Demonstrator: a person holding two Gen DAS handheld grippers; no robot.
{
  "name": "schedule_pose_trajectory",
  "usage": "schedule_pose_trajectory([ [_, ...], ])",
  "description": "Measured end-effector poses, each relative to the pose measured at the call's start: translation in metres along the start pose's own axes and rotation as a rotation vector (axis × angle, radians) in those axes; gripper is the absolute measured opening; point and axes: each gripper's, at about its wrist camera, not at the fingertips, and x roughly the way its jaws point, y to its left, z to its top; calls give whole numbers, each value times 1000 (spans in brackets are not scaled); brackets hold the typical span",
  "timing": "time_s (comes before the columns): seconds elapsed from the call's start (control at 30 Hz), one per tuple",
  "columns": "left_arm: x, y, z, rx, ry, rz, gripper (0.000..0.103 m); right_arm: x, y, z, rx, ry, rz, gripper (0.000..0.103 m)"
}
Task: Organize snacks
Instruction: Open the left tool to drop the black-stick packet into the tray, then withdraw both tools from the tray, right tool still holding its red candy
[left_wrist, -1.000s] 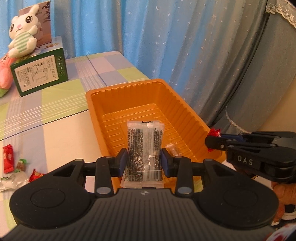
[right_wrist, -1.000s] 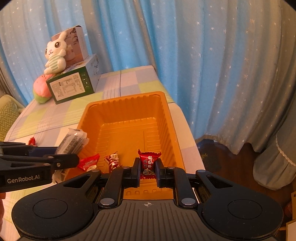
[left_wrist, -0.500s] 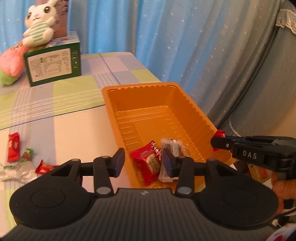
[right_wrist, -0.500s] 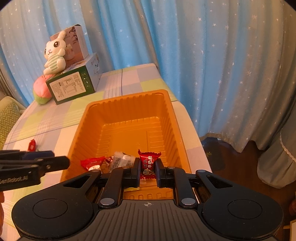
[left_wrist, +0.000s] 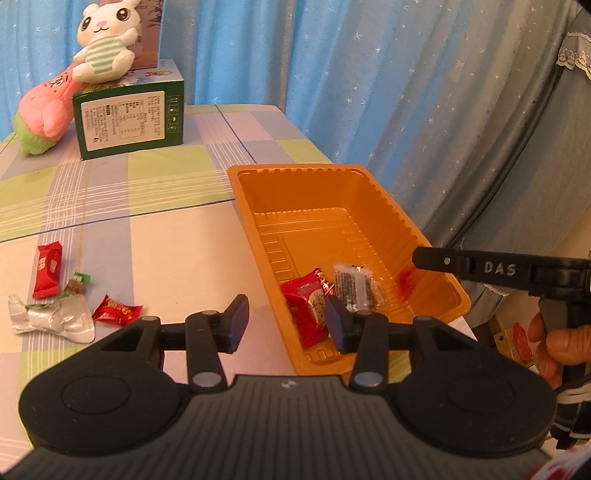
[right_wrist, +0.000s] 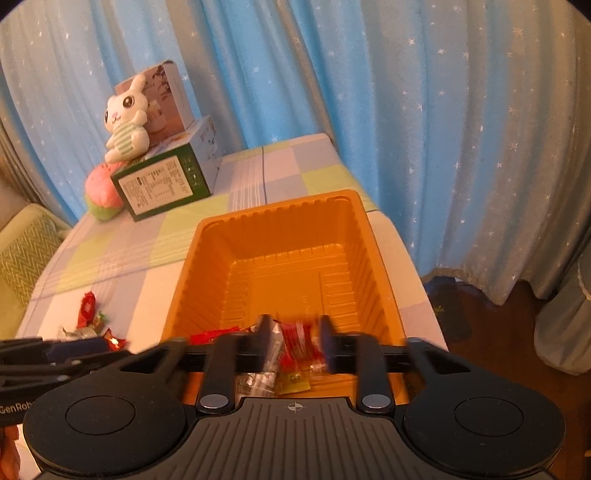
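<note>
The orange tray (left_wrist: 295, 170) (right_wrist: 280, 211) sits at the table's right edge. Inside it lie a red packet (left_wrist: 306, 306) and a clear packet of dark snack (left_wrist: 352, 286). My left gripper (left_wrist: 286, 322) hovers open over the tray's near left rim with nothing between its fingers. The jaws of my right gripper (right_wrist: 297, 343) are opening above the tray's near end. A red candy (right_wrist: 297, 338), blurred, sits loose between them, and neither pad presses on it. In the left wrist view the right gripper (left_wrist: 417, 258) reaches over the tray's right rim.
Loose snacks lie on the table left of the tray: a red packet (left_wrist: 48, 269), a green candy (left_wrist: 77, 282), a silver wrapper (left_wrist: 51, 317) and a red candy (left_wrist: 116, 310). A green box (left_wrist: 129, 114) with plush toys stands at the back. Curtains hang beyond the table's edge.
My left gripper let the clear packet fall into the tray and shifted left toward the table. My right gripper's jaws went from shut on the red candy to apart.
</note>
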Motion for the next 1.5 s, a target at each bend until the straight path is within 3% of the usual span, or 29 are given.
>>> schedule_pose_trajectory([
  [0.27, -27, 7, -13, -16, -13, 19, 41, -23, 6, -5, 32, -5, -3, 51],
  [0.97, -133, 31, -66, -86, -83, 94, 48, -90, 80, -55, -13, -30, 45, 52],
  [1.5, -174, 70, -97, -161, -111, 170, 49, -102, 118, -89, -48, -39, 103, 52],
])
